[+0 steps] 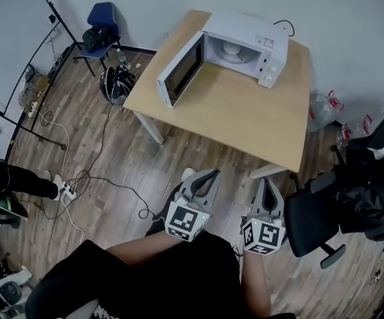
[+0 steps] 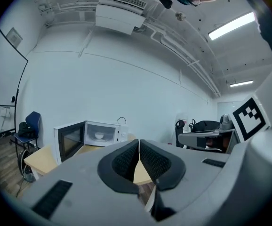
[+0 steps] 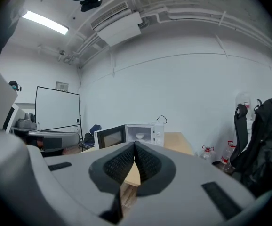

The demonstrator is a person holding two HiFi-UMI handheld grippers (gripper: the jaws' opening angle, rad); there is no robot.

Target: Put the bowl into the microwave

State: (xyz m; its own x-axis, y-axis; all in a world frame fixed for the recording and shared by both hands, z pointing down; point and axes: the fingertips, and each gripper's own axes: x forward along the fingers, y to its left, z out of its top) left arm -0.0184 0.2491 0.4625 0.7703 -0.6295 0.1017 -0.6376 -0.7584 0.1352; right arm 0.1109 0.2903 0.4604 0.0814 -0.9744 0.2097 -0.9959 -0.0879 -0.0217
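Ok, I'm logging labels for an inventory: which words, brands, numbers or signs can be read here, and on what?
Nothing is legible.
White microwave oven: small control-panel label, too small to read.
Grey left tool and right tool: cubes show black-and-white square patterns, no words.
Person's black shirt: white print, cut off at the frame edge, unreadable.

No text readable; microwave (image 1: 248, 28) panel print too small.

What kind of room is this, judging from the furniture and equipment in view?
Probably an office or lab workroom, not a kitchen: a whiteboard on a stand, a black office chair, and cables trailing over the wooden floor. The microwave sits on a plain wooden table.
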